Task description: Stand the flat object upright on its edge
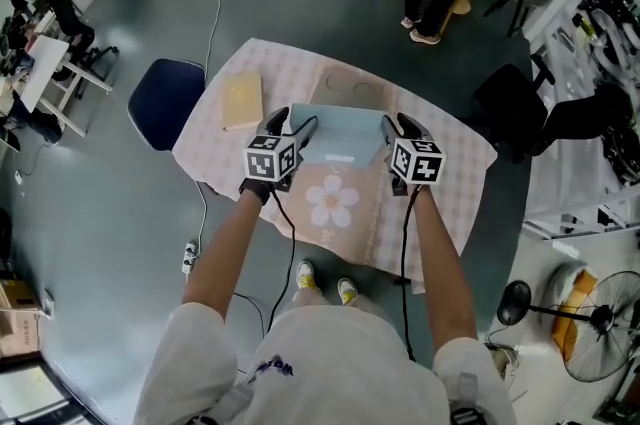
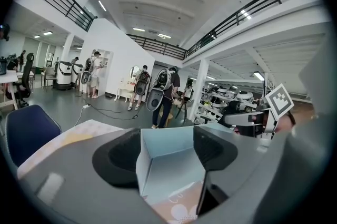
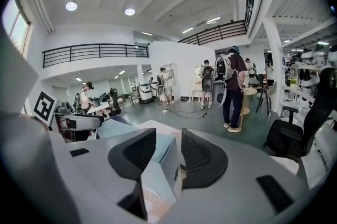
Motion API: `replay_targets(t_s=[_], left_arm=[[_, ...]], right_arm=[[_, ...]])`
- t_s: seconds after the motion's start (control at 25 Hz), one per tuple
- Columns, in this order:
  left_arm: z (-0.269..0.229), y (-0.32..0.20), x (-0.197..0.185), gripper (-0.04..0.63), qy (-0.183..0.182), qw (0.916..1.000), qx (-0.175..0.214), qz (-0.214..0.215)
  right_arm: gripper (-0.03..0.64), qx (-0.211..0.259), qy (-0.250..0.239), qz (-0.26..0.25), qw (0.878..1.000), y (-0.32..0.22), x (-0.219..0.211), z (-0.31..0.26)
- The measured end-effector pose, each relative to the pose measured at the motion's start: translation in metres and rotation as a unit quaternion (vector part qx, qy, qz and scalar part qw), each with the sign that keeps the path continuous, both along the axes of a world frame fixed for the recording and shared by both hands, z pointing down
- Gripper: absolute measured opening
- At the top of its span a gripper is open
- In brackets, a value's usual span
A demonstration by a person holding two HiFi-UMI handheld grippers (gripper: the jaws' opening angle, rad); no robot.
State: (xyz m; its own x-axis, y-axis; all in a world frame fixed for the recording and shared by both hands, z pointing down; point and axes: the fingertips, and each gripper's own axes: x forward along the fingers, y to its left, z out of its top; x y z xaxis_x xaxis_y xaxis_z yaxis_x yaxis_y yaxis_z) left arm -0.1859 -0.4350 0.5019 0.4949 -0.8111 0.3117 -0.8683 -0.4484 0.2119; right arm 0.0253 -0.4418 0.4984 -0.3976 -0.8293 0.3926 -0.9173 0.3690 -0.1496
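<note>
Tongs number two. The left gripper [image 1: 293, 123] stands fairly wide, closed on the left end of the one flat box [image 1: 335, 198]. The right gripper [image 1: 398, 125] is narrow, pinching the box's right end. Both grippers cover those ends from above. The box shows a pale blue part on its far side and a peach, flower-printed face nearer the person. It is above the checked table [image 1: 450, 173], and whether its lower edge touches the cloth is hidden. Left of the box one tan book [image 1: 241, 100] lies flat on the table. Further left stands one navy chair [image 1: 165, 101]. Beyond the box people stand, cut off by the picture's edge.
</note>
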Motion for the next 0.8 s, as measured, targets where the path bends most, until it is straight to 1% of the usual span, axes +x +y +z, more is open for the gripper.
replay_targets(t_s=[0.12, 0.2, 0.32, 0.4, 0.48, 0.6, 0.72, 0.8], left_arm=[[-0.002, 0.006, -0.003, 0.313, -0.003, 0.9999, 0.005, -0.009], [-0.008, 0.013, -0.008, 0.313, -0.003, 0.9997, 0.016, -0.016], [-0.028, 0.032, -0.011, 0.313, -0.001, 0.9990, 0.042, -0.018], [-0.047, 0.051, -0.006, 0.311, 0.001, 0.9977, 0.066, -0.016], [-0.061, 0.072, 0.001, 0.311, -0.005, 0.9961, 0.087, -0.011], [-0.076, 0.099, 0.008, 0.311, -0.008, 0.9942, 0.107, -0.006], [-0.090, 0.121, 0.014, 0.311, 0.001, 0.9934, 0.114, -0.005], [-0.100, 0.135, 0.018, 0.306, 0.019, 0.9933, 0.114, -0.008]], right_arm=[[0.153, 0.006, -0.002, -0.001, 1.000, 0.007, 0.003, -0.004], [0.150, 0.013, -0.005, -0.003, 1.000, 0.015, 0.004, -0.010], [0.132, 0.028, -0.013, -0.006, 1.000, 0.033, 0.005, -0.022], [0.129, 0.041, -0.021, -0.005, 0.999, 0.047, 0.006, -0.033], [0.129, 0.056, -0.027, -0.003, 0.998, 0.064, 0.007, -0.045], [0.130, 0.078, -0.035, 0.002, 0.996, 0.089, 0.009, -0.062], [0.132, 0.098, -0.044, 0.010, 0.994, 0.111, 0.016, -0.081], [0.137, 0.108, -0.051, 0.018, 0.993, 0.127, 0.025, -0.093]])
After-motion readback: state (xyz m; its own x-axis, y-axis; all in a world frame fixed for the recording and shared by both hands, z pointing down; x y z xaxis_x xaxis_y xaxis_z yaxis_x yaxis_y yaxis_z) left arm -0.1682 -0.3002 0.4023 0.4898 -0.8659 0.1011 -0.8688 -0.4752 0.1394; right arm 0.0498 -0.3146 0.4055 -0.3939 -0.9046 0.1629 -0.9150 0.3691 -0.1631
